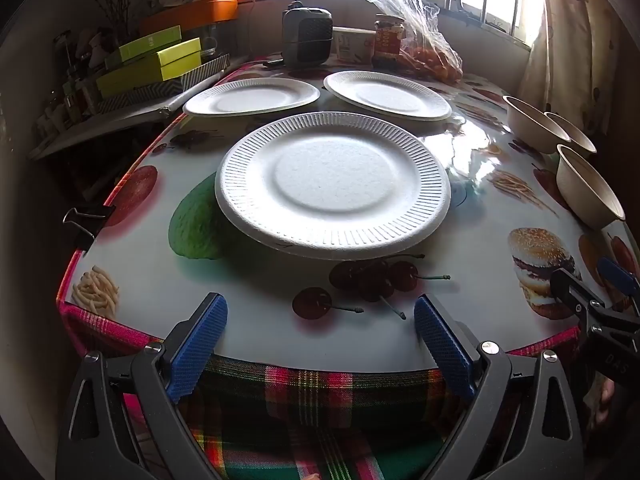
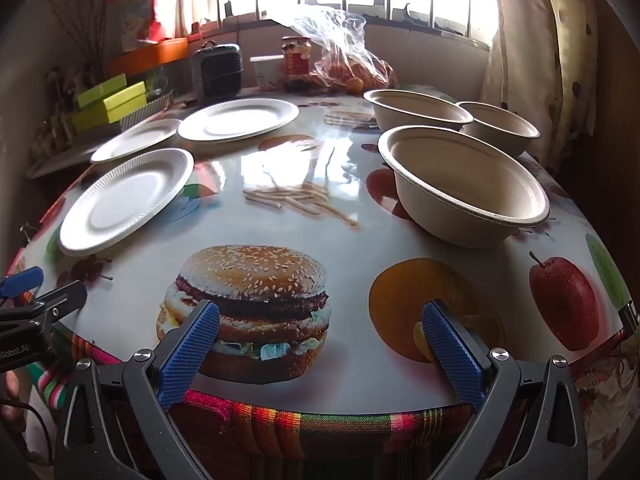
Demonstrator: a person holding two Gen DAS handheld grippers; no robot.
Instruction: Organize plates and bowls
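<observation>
Three white plates sit flat on the desk (image 1: 256, 280), each on its own, not stacked. In the left wrist view the near plate (image 1: 334, 184) is mid-frame, w/ the far-left plate (image 1: 252, 97) and far-right plate (image 1: 386, 94) behind it in the upper middle. None touch, so each can be lifted by its rim alone.

Three tan bowls stand upright at the right of the right wrist view: near bowl (image 2: 464, 184), back-left bowl (image 2: 418, 112), back-right bowl (image 2: 500, 126). The two back ones look very close, maybe touching. Plates on one side, bowls on the other, so prob. each kind gets piled w/ its own kind.

The left hand-held gripper (image 1: 320, 332) hangs at the bottom of its frame over the desk edge, jaws spread wide, nothing between them. It points at the near plate, likely the first pick. The right hand-held gripper (image 2: 320, 340) is also spread wide and empty, low in its frame over the burger print (image 2: 248, 308), w/ the near bowl up and to the right.

Nothing piled yet, so the job looks just begun.
</observation>
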